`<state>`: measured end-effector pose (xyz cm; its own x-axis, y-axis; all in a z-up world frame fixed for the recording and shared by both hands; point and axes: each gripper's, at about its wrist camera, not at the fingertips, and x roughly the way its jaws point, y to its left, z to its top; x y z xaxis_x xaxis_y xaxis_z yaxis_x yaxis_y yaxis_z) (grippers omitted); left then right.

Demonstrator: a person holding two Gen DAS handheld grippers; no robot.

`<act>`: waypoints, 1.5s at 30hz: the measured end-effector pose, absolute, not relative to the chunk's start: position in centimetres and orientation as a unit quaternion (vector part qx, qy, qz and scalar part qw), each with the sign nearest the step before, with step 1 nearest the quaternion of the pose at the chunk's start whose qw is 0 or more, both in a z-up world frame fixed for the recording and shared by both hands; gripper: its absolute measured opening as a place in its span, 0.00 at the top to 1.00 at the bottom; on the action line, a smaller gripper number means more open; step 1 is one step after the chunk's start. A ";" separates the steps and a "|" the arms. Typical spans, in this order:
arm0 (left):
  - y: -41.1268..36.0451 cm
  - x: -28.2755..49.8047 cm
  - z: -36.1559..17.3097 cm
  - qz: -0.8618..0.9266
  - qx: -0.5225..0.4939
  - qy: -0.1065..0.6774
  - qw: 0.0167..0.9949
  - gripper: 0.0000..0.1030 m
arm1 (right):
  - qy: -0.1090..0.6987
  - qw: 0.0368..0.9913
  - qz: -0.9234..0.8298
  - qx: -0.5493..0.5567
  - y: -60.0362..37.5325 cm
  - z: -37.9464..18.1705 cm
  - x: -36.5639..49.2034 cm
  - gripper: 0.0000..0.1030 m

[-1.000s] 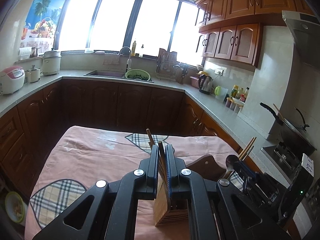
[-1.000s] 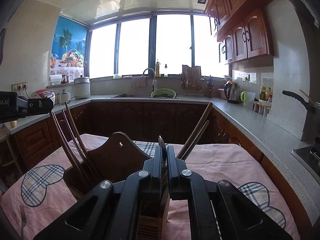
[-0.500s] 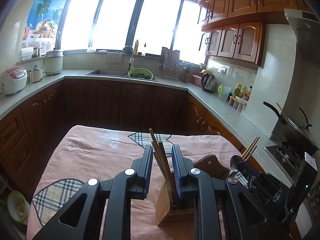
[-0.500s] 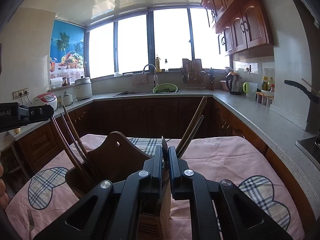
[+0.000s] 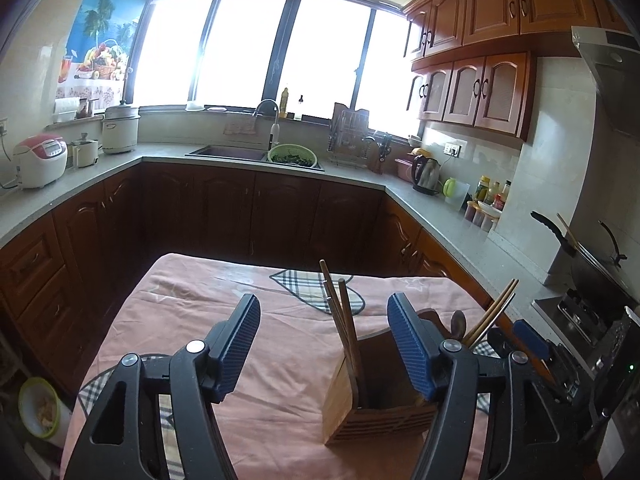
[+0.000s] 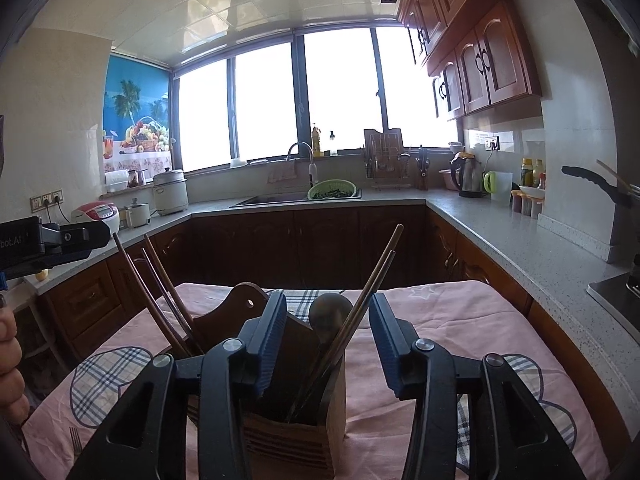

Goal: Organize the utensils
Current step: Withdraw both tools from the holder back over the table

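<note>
The wooden holder (image 5: 376, 392) stands upright on the pink cloth (image 5: 200, 312) covering the counter. One compartment holds chopsticks (image 5: 340, 312) leaning left; the other holds a spoon (image 6: 329, 316) and more chopsticks (image 6: 372, 280) leaning right. The left gripper (image 5: 324, 344) hangs just above the holder with its jaws spread wide, holding nothing. The right gripper (image 6: 327, 344) sits close over the spoon compartment, jaws likewise spread and empty. A fork (image 6: 76, 442) lies on the cloth at the left.
</note>
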<state>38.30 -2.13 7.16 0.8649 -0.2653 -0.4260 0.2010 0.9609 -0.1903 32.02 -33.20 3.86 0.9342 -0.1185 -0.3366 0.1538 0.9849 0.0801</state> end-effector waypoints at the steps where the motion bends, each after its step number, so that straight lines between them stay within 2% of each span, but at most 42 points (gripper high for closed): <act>1: -2.1 38.2 7.1 -0.120 -0.070 0.232 0.963 0.32 | 0.168 0.982 -0.071 0.053 -33.2 3.8 31.9 0.45; 6: -2.0 37.7 6.7 -0.111 -0.068 0.246 0.960 0.23 | 0.182 0.978 -0.074 0.065 -33.5 3.1 31.5 0.42; 11: -1.8 36.8 6.5 -0.101 -0.054 0.256 0.960 0.15 | 0.193 0.975 -0.074 0.079 -33.6 2.5 30.7 0.31; 15: -1.7 35.3 6.3 -0.086 -0.035 0.261 0.961 0.14 | 0.195 0.974 -0.070 0.091 -33.6 2.4 29.4 0.18; 21: -1.7 32.3 6.2 -0.073 -0.011 0.266 0.961 0.12 | 0.203 0.969 -0.061 0.123 -33.6 2.4 27.0 0.10; 29: -1.9 26.6 6.3 -0.064 0.005 0.251 0.966 0.02 | 0.194 0.970 -0.039 0.143 -32.0 3.7 22.8 0.03; 45: 0.2 20.2 4.0 -0.071 0.002 0.283 0.956 0.01 | 0.212 0.964 -0.016 0.158 -29.2 2.4 16.3 0.00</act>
